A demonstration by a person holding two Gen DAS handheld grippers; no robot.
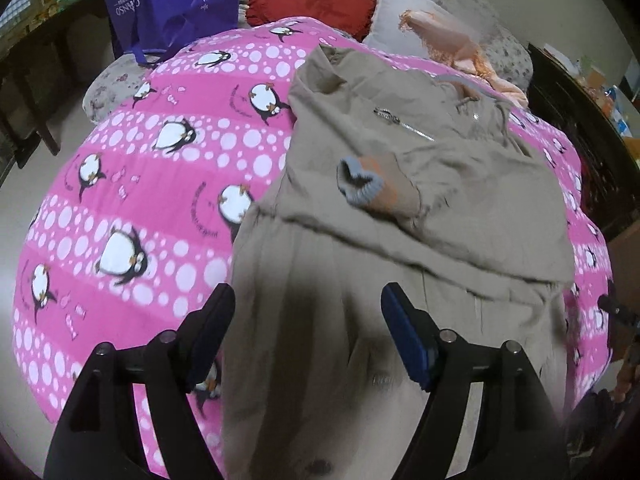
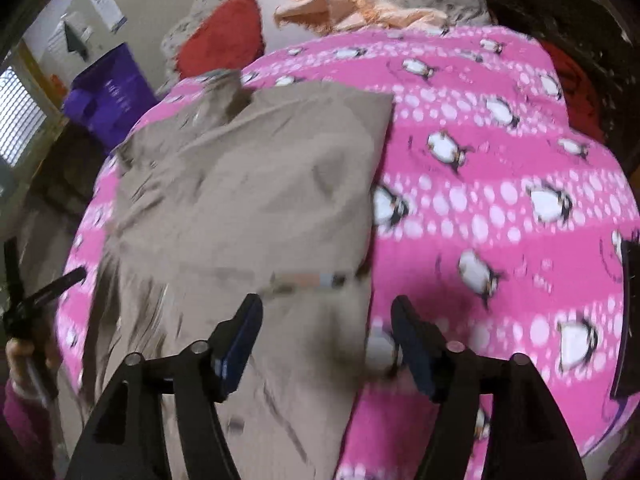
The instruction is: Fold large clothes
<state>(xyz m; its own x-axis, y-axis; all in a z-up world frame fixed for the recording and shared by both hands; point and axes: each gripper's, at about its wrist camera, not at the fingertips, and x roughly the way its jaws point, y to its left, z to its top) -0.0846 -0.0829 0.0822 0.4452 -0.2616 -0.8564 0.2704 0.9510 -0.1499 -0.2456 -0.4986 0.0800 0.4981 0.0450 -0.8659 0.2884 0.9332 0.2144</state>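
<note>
You are holding both grippers over the jacket [image 1: 400,208], a khaki garment that is lying on the pink penguin blanket [image 1: 132,184], the landmark for what follows.

Left wrist view: your left gripper [image 1: 308,308] is hovering with its jaws spread wide and nothing between them; the jacket's lower panel is showing through the gap, and whether the tips are touching the cloth cannot be told. The jacket is covering the right half of the blanket in this view. One sleeve is lying folded across the body, its grey ribbed cuff [image 1: 356,184] pointing toward the blanket's bare left side. A zipper [image 1: 404,124] is running diagonally beyond the cuff. Past the blanket's far edge, a red pillow [image 1: 316,0] and a peach cloth [image 1: 452,40] are resting; a purple bag [image 1: 168,4] is standing off the far left corner.

Right wrist view: your right gripper [image 2: 326,320] is likewise gaping, gripping nothing, and is straddling the jacket's [image 2: 240,200] right edge, one finger over cloth, the other over the blanket [image 2: 500,184]. Here the jacket is occupying the blanket's left part, with a folded flap lying across it. Your left hand [image 2: 24,356] is showing at the blanket's left border. The frame is blurred.
</note>
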